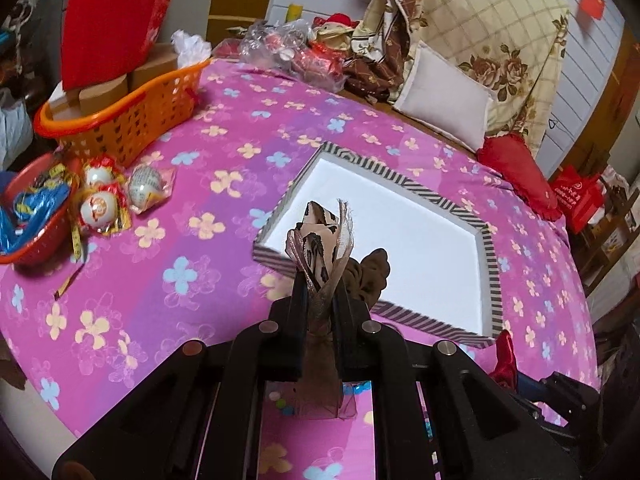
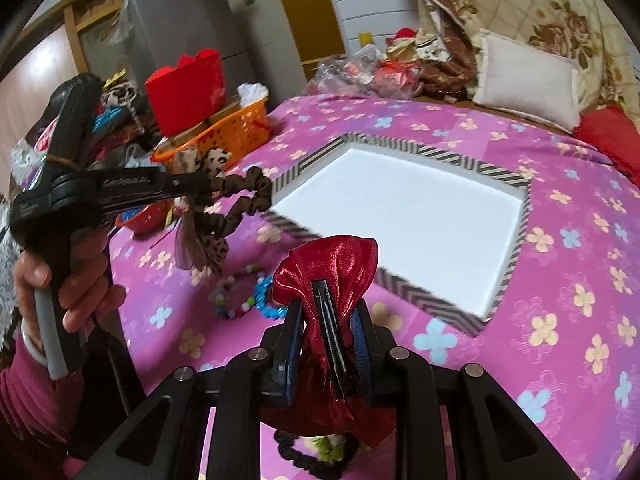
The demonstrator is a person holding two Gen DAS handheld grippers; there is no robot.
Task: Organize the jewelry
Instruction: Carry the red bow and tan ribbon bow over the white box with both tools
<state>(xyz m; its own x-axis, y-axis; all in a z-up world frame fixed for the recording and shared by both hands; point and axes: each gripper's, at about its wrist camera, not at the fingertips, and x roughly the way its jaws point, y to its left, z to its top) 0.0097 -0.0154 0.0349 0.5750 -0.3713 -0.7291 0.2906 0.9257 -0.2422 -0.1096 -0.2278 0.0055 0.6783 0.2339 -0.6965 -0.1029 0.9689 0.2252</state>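
My left gripper [image 1: 320, 280] is shut on a leopard-print bow hair tie [image 1: 320, 236] with a brown scrunchie loop [image 1: 372, 268], held up in front of the striped box [image 1: 492, 264]. The right wrist view shows that gripper [image 2: 200, 186] at the left in a person's hand [image 2: 76, 288], with the scrunchie [image 2: 244, 200] and bow [image 2: 208, 248] dangling over the pink cloth. My right gripper [image 2: 328, 300] is shut on a red satin bow clip [image 2: 332, 264], just short of the box's near rim [image 2: 440, 304]. The white inside of the box holds nothing.
Bead bracelets [image 2: 240, 296] lie on the flowered pink cloth [image 2: 560, 360] left of the box, and a black hair tie [image 2: 304, 452] lies under my right gripper. An orange basket [image 1: 132, 120], a red bowl [image 1: 36, 216] and wrapped balls [image 1: 100, 208] stand at the left; pillows [image 1: 448, 104] at the back.
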